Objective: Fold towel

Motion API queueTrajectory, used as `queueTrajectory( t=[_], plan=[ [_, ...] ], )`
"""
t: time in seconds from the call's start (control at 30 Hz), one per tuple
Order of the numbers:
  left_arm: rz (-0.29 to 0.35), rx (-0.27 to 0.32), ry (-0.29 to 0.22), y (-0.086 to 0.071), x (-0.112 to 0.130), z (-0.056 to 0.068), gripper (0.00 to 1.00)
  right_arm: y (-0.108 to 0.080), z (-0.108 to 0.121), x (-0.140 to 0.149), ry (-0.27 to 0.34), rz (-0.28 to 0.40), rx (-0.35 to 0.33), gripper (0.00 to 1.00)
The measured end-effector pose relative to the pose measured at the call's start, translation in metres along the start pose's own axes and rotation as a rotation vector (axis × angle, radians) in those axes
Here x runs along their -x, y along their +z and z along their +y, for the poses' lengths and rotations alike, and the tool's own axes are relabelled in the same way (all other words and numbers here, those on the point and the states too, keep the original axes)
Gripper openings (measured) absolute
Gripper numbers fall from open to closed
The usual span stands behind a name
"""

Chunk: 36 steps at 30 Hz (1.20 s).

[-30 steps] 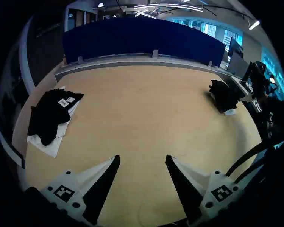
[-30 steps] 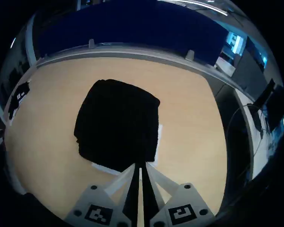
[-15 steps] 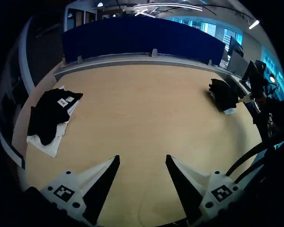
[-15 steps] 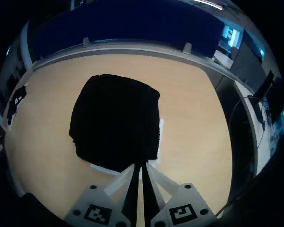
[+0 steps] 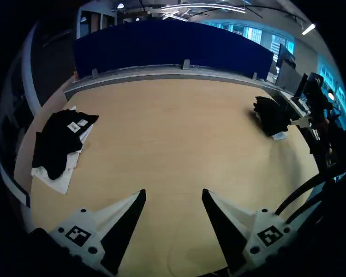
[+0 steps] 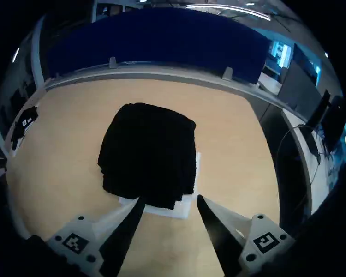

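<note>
Since the broad wooden tabletop (image 5: 173,129) serves as the working surface, both heaps of cloth sit toward its edges, with a blue partition (image 5: 173,46) running along the far side. Straight ahead of the right gripper (image 6: 170,198) lies the folded towel (image 6: 150,152). It is black, thick and squarish, its layers stacked neatly on a white cloth (image 6: 175,211) that peeks out at the near edge. It looks like a finished fold parked out of the way. Well apart, at the opposite side, an unfolded pile (image 5: 57,141) of black and white cloth likely waits its turn. The right gripper's jaws stand spread, fingertips just short of the stack, gripping nothing. The left gripper (image 5: 173,191) is likewise released, hovering over bare wood.
</note>
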<state>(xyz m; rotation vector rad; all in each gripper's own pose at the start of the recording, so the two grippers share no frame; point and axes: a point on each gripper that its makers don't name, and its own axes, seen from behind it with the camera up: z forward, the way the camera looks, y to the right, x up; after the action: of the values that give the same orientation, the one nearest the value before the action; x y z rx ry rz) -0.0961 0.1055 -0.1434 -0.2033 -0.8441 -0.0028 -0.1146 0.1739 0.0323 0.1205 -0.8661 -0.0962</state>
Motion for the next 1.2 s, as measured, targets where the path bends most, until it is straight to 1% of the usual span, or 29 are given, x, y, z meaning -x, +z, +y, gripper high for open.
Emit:
queueTrajectory(
  t=[0.1, 0.3, 0.57, 0.7, 0.8, 0.9, 1.2],
  plan=[
    [0.000, 0.000, 0.001, 0.000, -0.001, 0.000, 0.90, 0.000, -0.001, -0.015, 0.007, 0.033, -0.003, 1.00],
    [0.001, -0.004, -0.002, 0.000, -0.001, -0.001, 0.90, 0.005, -0.004, -0.048, 0.024, 0.087, -0.011, 1.00],
    [-0.002, -0.017, -0.009, -0.002, 0.002, -0.007, 0.90, 0.022, -0.010, -0.084, 0.011, 0.126, -0.020, 1.00],
    [-0.002, -0.023, -0.014, -0.003, 0.002, -0.008, 0.90, 0.029, -0.014, -0.095, 0.019, 0.135, -0.025, 1.00],
    [-0.002, -0.027, -0.019, -0.004, 0.002, -0.010, 0.90, 0.030, -0.021, -0.096, 0.022, 0.140, -0.033, 1.00],
    [-0.005, -0.029, -0.024, -0.004, 0.003, -0.012, 0.90, 0.032, -0.029, -0.091, 0.017, 0.138, -0.041, 1.00],
    [-0.012, -0.029, -0.019, -0.001, 0.007, -0.012, 0.90, 0.046, -0.044, -0.053, 0.038, 0.097, -0.044, 1.00]
  ],
)
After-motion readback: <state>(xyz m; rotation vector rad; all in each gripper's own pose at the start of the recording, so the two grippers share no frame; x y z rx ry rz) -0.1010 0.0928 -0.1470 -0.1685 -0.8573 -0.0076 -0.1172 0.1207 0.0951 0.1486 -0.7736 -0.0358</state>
